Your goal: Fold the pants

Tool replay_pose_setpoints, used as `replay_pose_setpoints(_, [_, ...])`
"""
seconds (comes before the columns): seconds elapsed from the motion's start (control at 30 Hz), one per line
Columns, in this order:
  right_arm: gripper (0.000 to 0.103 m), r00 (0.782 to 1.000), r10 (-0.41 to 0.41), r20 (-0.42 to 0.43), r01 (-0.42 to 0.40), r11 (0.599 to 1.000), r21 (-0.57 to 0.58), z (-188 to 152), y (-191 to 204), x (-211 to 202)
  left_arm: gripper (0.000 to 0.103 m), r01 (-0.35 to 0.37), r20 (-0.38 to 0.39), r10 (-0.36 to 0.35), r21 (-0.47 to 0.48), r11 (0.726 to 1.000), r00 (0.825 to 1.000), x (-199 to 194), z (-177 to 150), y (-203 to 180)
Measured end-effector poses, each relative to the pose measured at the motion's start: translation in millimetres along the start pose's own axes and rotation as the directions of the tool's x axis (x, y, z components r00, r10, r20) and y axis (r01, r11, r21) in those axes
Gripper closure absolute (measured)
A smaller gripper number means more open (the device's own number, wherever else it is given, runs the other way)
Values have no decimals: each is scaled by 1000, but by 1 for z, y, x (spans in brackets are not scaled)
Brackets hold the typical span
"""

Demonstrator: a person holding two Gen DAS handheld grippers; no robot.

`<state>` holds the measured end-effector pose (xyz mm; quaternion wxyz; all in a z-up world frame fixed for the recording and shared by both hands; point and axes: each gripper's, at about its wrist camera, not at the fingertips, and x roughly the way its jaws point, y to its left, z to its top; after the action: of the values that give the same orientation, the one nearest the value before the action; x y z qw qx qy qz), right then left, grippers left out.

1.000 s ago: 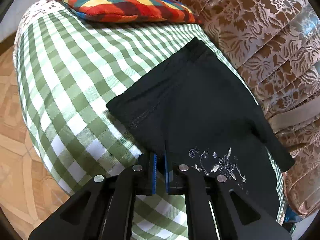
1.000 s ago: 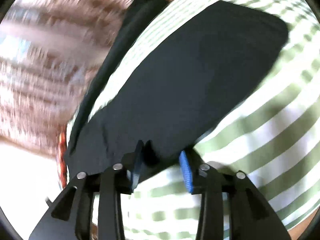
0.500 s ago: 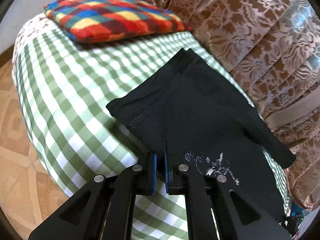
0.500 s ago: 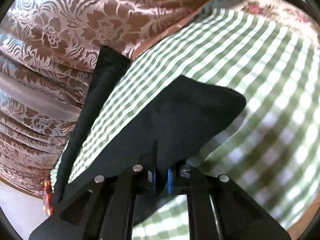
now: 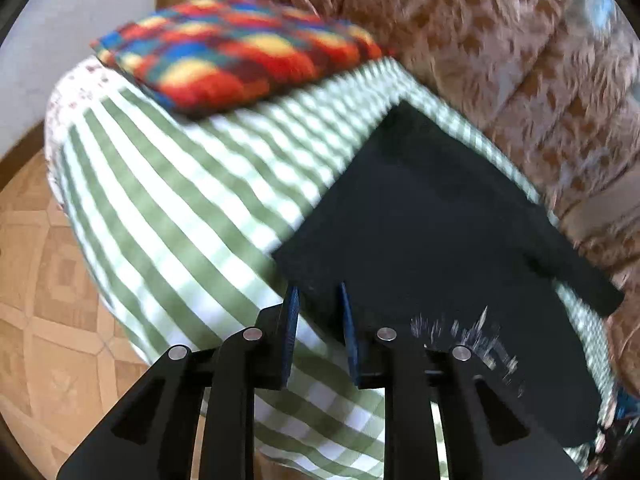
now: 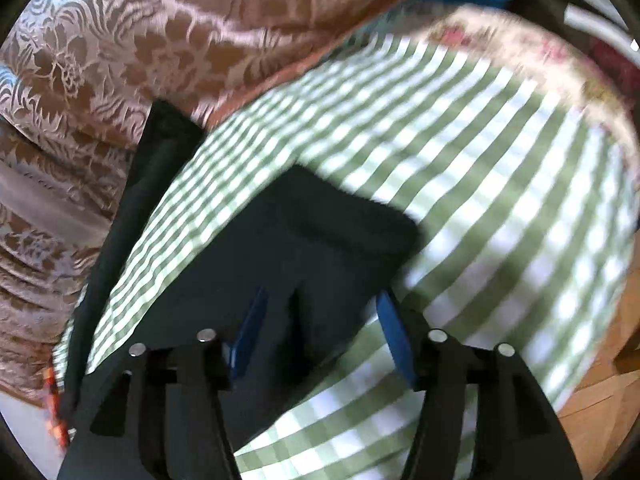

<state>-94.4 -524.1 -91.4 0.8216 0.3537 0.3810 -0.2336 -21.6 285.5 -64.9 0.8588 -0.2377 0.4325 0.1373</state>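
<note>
Two handheld grippers hover over black pants (image 5: 432, 232) spread on a green-and-white checked cover (image 5: 192, 200), both views blurred by motion. The left gripper (image 5: 318, 312) has its blue-padded fingers (image 5: 291, 320) slightly apart, with the near left edge of the pants lying between them; nothing looks pinched. The right gripper (image 6: 320, 320) has its fingers (image 6: 394, 336) wide apart, straddling the near right edge of the pants (image 6: 304, 256), and grips nothing.

In the left view the pants lie flat as a dark, roughly square panel, right of centre on the cover, with pale embroidery (image 5: 468, 332) near the gripper. One narrow strip reaches right onto the brown floral upholstery (image 5: 520, 60). A bright plaid cushion (image 5: 240, 60) sits well apart at the far left. In the right view one leg end shows a soft rounded corner at centre, while a second dark strip (image 6: 152, 184) runs along the left, against the brown floral fabric.

The pants appear thin, light and limp, so they will likely sag and drape the moment they are lifted, and a single layer could slip from a shallow pinch. Judging from this layout, the firmest hold is probably at a hem or seamed corner, with the pads well onto the cloth and both edges lifted together to keep the fold even.
</note>
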Motion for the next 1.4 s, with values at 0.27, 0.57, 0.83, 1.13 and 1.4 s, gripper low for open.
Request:
replay_pose_setpoints(0.27, [30,991,118,60,-102,970,-222,-9,95,-18,61,145,83,-145,1,989,986,-9,68,-32])
replay_pose_setpoints(0.57, [26,936,253,-244,-337,841,-422,-74,218,43,47,245,-29,-248,-67,967,968,92,158,-94])
replay_pose_setpoints(0.83, [24,914,220,-341,-353,846,-401,-87,235,85,47,127,-176,-139,-81,989,975,193,212,-120])
replay_pose_setpoints(1.13, [21,912,205,-355,-344,854,-391,-87,238,97,80,-61,-242,62,11,998,968,259,217,-139])
replay_pose_setpoints(1.4, [22,904,235,-356,-371,846,-382,-83,244,94,94,243,71,-261,193,951,963,144,192,-169])
